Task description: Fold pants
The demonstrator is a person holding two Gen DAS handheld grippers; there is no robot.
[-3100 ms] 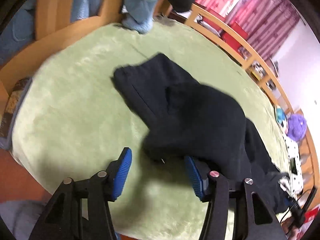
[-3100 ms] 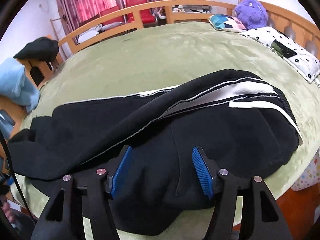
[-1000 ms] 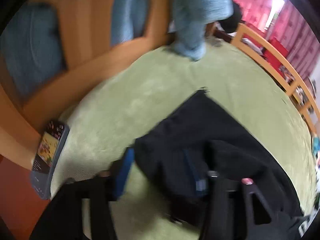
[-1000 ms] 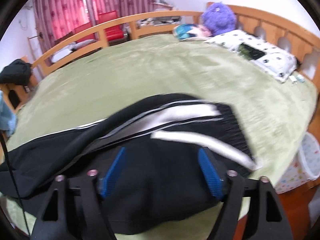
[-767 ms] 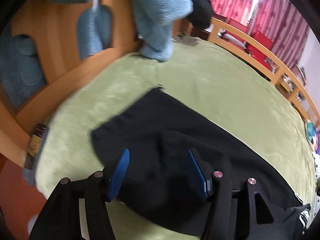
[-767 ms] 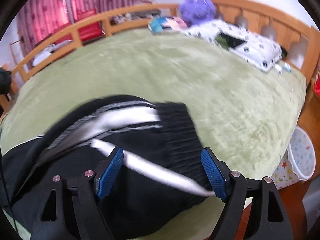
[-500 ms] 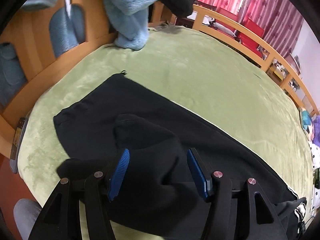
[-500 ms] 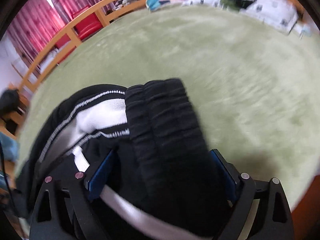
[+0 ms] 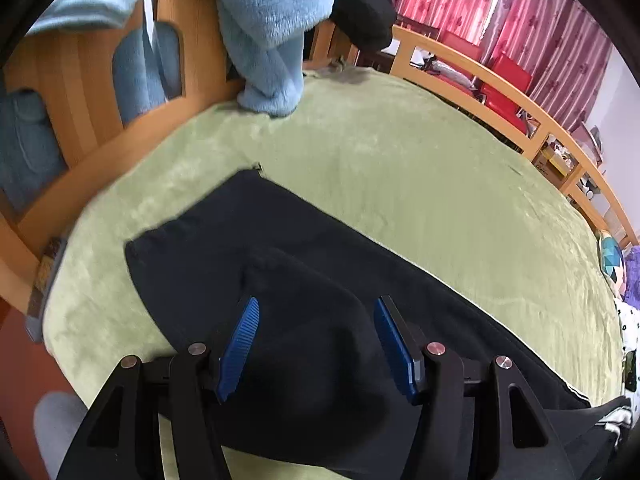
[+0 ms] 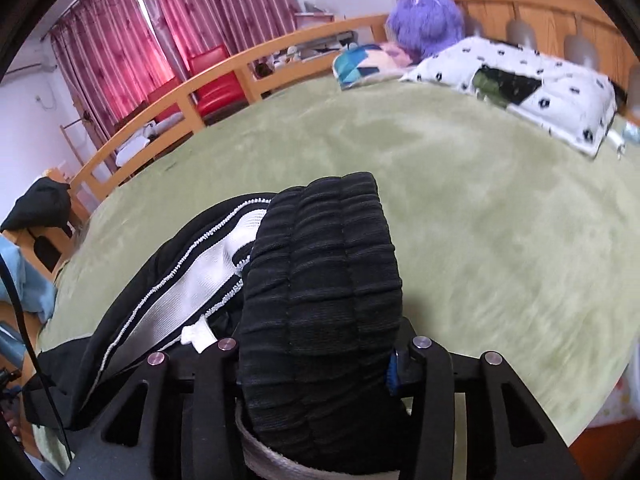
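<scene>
At near edge of bed (image 9: 400,184), black pants (image 9: 304,264) lie lengthwise, unfolded; my right gripper (image 10: 316,364) fingers closing on ribbed waistband (image 10: 324,264); left gripper (image 9: 316,340) fingers half-wide over leg, gripping nothing; folds all remain

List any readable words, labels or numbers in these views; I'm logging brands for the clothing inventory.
None can be read.
Flat printed card at the bed's edge: print too blurred to read.
Black track pants with white side stripes: no label or logo visible.
</scene>
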